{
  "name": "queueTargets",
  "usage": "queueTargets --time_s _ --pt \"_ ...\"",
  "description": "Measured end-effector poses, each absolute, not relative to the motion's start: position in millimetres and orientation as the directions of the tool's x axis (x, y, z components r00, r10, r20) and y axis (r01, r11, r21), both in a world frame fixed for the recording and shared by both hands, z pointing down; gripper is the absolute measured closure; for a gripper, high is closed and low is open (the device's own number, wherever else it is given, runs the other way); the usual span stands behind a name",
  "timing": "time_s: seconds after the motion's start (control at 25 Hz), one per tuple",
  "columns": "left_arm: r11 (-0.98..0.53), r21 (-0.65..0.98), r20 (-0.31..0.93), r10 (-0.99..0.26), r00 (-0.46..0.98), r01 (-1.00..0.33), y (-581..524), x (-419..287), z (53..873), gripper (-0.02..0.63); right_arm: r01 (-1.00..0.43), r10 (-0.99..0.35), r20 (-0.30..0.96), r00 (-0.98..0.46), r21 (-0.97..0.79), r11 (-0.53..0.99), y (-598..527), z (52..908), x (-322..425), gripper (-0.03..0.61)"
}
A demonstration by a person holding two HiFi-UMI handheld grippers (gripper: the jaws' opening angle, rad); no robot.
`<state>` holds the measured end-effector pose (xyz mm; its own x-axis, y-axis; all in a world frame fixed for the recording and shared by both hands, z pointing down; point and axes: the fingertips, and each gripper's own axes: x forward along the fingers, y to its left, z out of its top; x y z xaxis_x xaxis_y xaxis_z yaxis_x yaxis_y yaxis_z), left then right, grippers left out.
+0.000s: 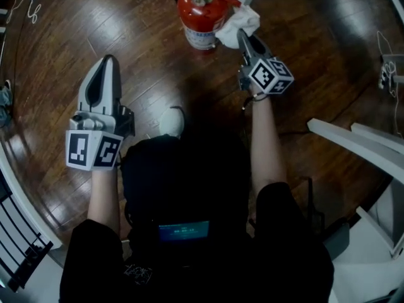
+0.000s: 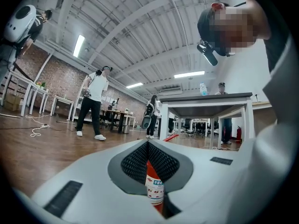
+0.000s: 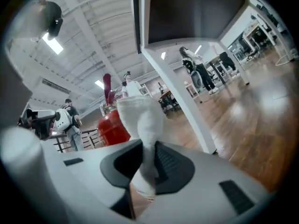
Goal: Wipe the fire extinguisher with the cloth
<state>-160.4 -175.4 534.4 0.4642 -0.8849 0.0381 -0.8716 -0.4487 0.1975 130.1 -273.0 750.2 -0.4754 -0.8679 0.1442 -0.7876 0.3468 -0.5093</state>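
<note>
Red steel fire extinguisher (image 1: 199,14) stands upright on the dark wooden floor (image 1: 113,24). Long axis is vertical, handle and valve on top, white label facing roughly toward the person. Right gripper (image 1: 242,36) is clenched on a soft white cloth (image 1: 240,21), and the loose wad touches the cylinder's upper right side. Left gripper (image 1: 110,60) is closed on nothing, well apart to the left, aimed at the cylinder.

Judgement: the cylinder is heavy, rigid and smooth-painted, so it's unlikely to tip under light wiping. Brace at the top handle if it rocks. The cloth is limp and light, pinched by a fold. Lead with the wad, stroking along the vertical body.
</note>
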Motion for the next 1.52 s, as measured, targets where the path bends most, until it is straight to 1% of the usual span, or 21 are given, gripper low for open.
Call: queueTargets --time_s 0.12,0.32,0.52,0.6,0.68,0.84,0.96,1.12,1.2,1.32,1.52 --pt "-0.448 0.178 0.059 -0.884 0.464 -0.876 -174.0 -162.1 540.3 0.614 -0.778 -0.833 0.168 -0.527 -0.491 0.393 -293.2 773.6 114.2 0.499" --pt "-0.441 0.182 0.072 -0.885 0.459 -0.879 -180.6 -165.5 550.0 0.614 -0.804 -0.763 0.345 -0.547 -0.469 0.365 -284.7 857.6 91.0 0.499" --pt "-0.461 0.191 0.067 -0.875 0.480 -0.867 -188.1 -162.4 554.2 0.614 -0.812 -0.634 0.526 -0.567 -0.484 0.325 -249.6 933.6 60.6 0.499" --pt "-0.460 0.194 0.064 -0.875 0.479 -0.866 -188.8 -162.0 552.4 0.614 -0.809 -0.617 0.539 -0.574 -0.491 0.323 -239.5 937.5 55.6 0.499" --pt "-0.464 0.195 0.056 -0.874 0.482 -0.864 -190.1 -161.1 548.6 0.614 -0.802 -0.670 0.479 -0.566 -0.509 0.313 -238.3 914.9 66.9 0.499" --pt "-0.473 0.203 0.037 -0.871 0.490 -0.857 -191.7 -158.2 541.9 0.614 -0.800 -0.789 0.311 -0.530 -0.492 0.344 -243.4 829.7 103.9 0.499" --pt "-0.486 0.187 0.038 -0.865 0.500 -0.854 -189.8 -151.5 538.7 0.614 -0.802 -0.828 0.196 -0.525 -0.441 0.404 -243.3 759.6 113.5 0.499" --pt "-0.491 0.081 0.064 -0.866 0.496 -0.867 -190.4 -155.2 531.4 0.614 -0.803 -0.845 0.068 -0.530 -0.362 0.474 -226.5 672.8 109.6 0.499" --pt "-0.488 0.098 0.074 -0.866 0.495 -0.867 -195.5 -161.8 519.6 0.614 -0.816 -0.845 0.061 -0.531 -0.304 0.491 -212.7 633.6 105.8 0.499" --pt "-0.509 0.132 0.100 -0.847 0.522 -0.851 -197.3 -157.7 479.4 0.614 -0.842 -0.849 0.108 -0.517 -0.243 0.482 -188.5 578.0 102.9 0.499" --pt "-0.551 0.204 0.111 -0.808 0.579 -0.809 -166.1 -144.4 362.5 0.614 -0.884 -0.879 0.175 -0.444 -0.247 0.397 -126.5 468.1 112.3 0.499"
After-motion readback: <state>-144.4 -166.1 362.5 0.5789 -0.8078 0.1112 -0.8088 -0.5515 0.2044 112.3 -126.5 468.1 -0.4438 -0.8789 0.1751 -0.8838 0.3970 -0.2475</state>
